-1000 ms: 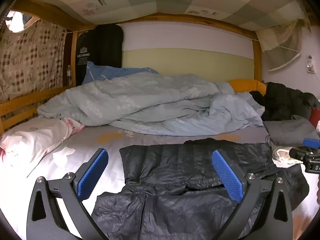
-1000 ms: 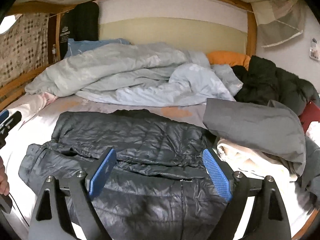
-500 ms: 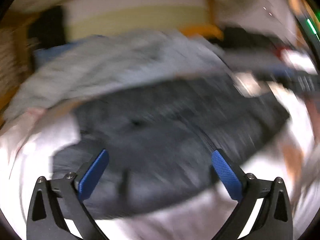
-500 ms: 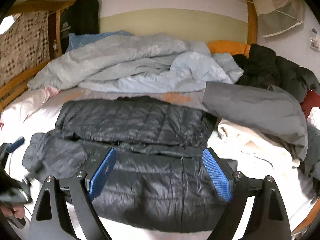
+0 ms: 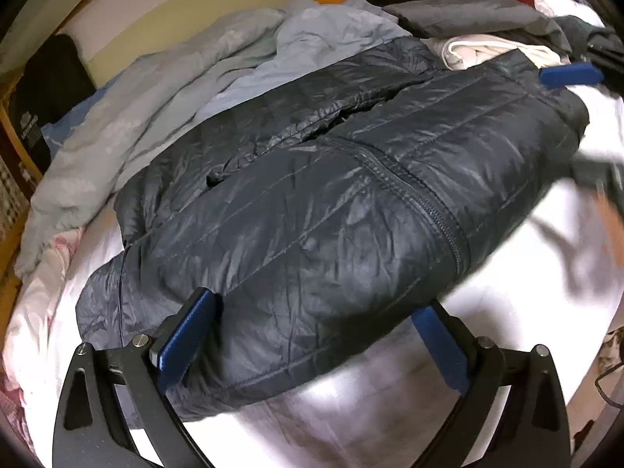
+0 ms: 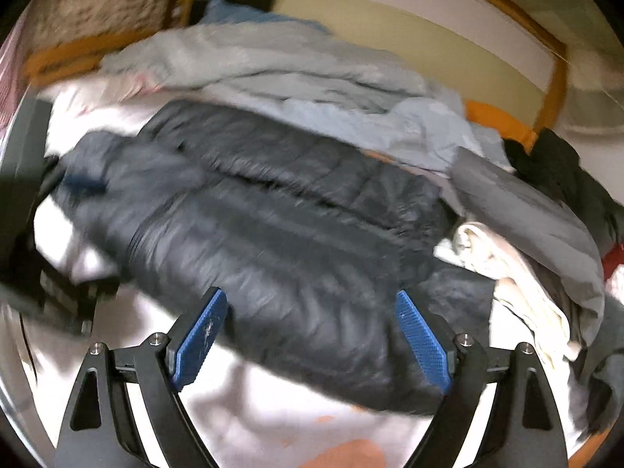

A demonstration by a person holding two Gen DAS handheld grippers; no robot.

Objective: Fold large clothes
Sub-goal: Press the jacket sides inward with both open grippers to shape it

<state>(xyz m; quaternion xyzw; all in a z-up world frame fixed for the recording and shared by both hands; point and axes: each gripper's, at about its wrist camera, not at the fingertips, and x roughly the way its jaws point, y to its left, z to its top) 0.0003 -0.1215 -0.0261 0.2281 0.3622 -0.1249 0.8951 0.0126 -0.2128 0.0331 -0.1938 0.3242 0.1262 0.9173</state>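
A dark navy puffer jacket [image 5: 312, 195] lies spread on the white bed sheet [image 5: 370, 409], zip up, with a sleeve folded across its far half. My left gripper [image 5: 312, 335] is open wide at the jacket's near hem; the hem bulges between its fingers and the pads do not press on it. One blue pad [image 5: 569, 75] of the right gripper shows at the jacket's far right corner. In the blurred right wrist view the jacket [image 6: 273, 226] fills the middle. My right gripper [image 6: 312, 331] is open just above its near edge, gripping nothing.
A rumpled pale blue duvet [image 5: 175, 89] lies behind the jacket. A grey garment [image 5: 468, 15], a cream cloth [image 5: 479, 50] and black clothes are piled at the right. A pink floral pillow [image 5: 39, 292] sits at the left. A wooden bed frame [image 6: 553, 78] rims the far side.
Both grippers have dropped toward the jacket and rolled, so the bed now looks tilted and the jacket much nearer. Both pairs of jaws have stayed wide apart.
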